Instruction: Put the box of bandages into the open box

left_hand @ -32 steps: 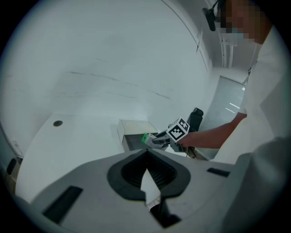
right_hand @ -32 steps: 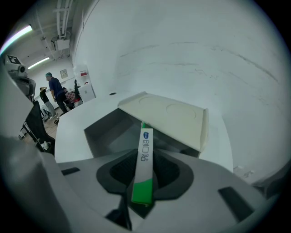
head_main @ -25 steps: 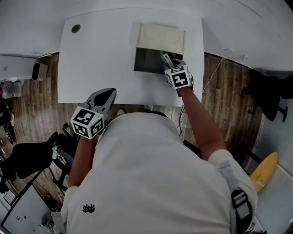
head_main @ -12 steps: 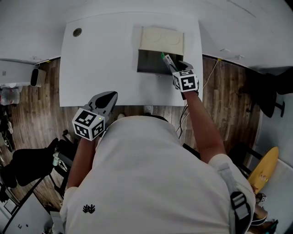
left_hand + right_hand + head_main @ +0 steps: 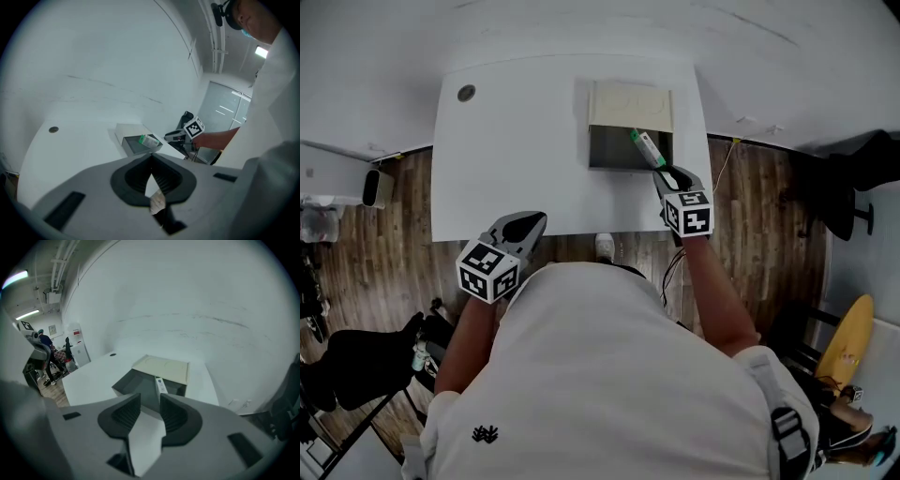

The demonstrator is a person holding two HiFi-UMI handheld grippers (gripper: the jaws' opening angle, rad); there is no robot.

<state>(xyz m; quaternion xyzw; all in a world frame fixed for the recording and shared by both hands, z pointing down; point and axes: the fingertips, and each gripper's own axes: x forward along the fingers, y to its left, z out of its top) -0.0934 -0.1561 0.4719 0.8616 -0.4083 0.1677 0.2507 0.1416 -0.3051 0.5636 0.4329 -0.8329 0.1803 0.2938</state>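
Note:
The green and white box of bandages (image 5: pixel 646 147) lies tilted in the open box (image 5: pixel 612 150), leaning on its right wall, on the white table (image 5: pixel 516 141). My right gripper (image 5: pixel 667 174) hovers just short of the open box's near right corner. Its jaws stand apart with nothing between them and have just been closing a little. In the right gripper view the box of bandages (image 5: pixel 161 385) shows beyond the right gripper (image 5: pixel 150 397), inside the open box (image 5: pixel 127 380). My left gripper (image 5: pixel 533 218) is held at the table's near edge, shut and empty. The left gripper (image 5: pixel 151 157) faces the box of bandages (image 5: pixel 150 140).
The open box's cream lid (image 5: pixel 630 103) lies folded back on the far side. A round cable hole (image 5: pixel 466 93) sits at the table's far left corner. Wooden floor surrounds the table, with a black chair (image 5: pixel 347 361) at the left and a yellow board (image 5: pixel 844 342) at the right.
My right gripper has drawn back and up from the open box toward the table's near edge, leaving the box of bandages in it. The left gripper has shifted a little.

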